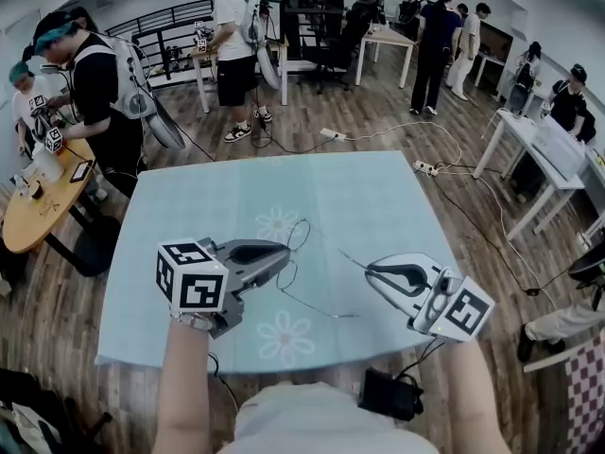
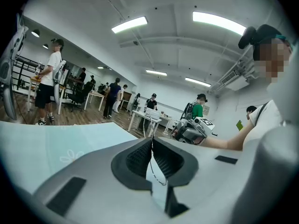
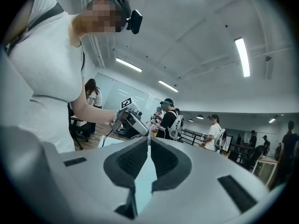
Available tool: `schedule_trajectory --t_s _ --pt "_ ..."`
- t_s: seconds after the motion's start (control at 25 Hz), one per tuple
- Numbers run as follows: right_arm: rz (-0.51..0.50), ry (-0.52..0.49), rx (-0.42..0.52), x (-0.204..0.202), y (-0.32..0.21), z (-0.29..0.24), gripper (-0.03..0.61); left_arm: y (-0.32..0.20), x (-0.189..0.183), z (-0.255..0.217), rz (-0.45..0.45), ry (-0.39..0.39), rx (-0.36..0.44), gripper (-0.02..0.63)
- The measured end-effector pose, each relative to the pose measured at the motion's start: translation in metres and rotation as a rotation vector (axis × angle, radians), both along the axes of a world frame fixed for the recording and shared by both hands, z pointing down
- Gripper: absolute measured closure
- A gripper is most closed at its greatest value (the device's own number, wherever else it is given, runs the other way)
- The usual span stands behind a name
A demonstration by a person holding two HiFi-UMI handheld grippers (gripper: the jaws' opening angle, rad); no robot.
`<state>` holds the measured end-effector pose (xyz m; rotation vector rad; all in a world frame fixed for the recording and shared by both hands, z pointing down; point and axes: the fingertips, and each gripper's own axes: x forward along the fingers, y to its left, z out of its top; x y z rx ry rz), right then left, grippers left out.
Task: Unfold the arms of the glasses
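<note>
Thin wire-framed glasses (image 1: 295, 239) hang above the light blue table (image 1: 378, 197), between my two grippers. My left gripper (image 1: 286, 255) is shut on the frame near the lenses; in the left gripper view the wire (image 2: 156, 174) runs down from between the closed pads. My right gripper (image 1: 370, 272) is shut on the end of one arm, which stretches from the frame out to the right. The other arm (image 1: 321, 305) slants down to the right, free. Each gripper view shows the other gripper: the right gripper (image 2: 194, 129) and the left gripper (image 3: 133, 120).
The tablecloth carries white flower prints (image 1: 284, 337). Several people stand at the back of the room and at a round wooden table (image 1: 43, 206) on the left. Cables and a power strip (image 1: 425, 168) lie on the floor beyond the table. White desks (image 1: 529, 149) stand on the right.
</note>
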<state>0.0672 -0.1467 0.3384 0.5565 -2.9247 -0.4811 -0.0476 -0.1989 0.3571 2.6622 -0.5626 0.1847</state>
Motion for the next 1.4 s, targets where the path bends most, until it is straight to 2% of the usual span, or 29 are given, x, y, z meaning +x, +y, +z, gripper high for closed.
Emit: schedule_trajectory --t_s 0.2,0.36,0.52,0.64,0.88,1.12,1.24,1.4 --pt "0.044 -0.045 -0.010 0.018 -0.012 -0.009 0.552 0.000 0.011 -0.001 -0.001 -0.017 0.026 0.595" --pt "0.092 -0.107 -0.050 0.027 -0.020 -0.016 0.552 0.002 0.015 -0.001 -0.011 -0.046 0.081 0.595" --pt "0.123 -0.118 -0.079 0.027 -0.027 -0.015 0.551 -0.002 0.014 0.000 -0.054 -0.110 0.146 0.595" --pt "0.147 -0.138 -0.146 0.028 -0.033 -0.008 0.548 -0.004 0.014 0.004 -0.075 -0.190 0.176 0.595" --pt "0.150 -0.193 -0.287 0.024 -0.027 0.019 0.545 -0.009 0.012 0.020 -0.074 -0.254 0.056 0.595" --pt "0.139 -0.172 -0.341 0.014 -0.018 0.040 0.531 -0.016 0.012 0.033 -0.034 -0.374 0.040 0.595" --pt "0.139 -0.174 -0.339 0.020 -0.015 0.038 0.492 -0.015 0.015 0.037 -0.010 -0.419 0.053 0.595" --pt "0.175 -0.122 -0.253 0.025 -0.015 0.021 0.472 -0.010 0.024 0.040 0.033 -0.482 0.086 0.595"
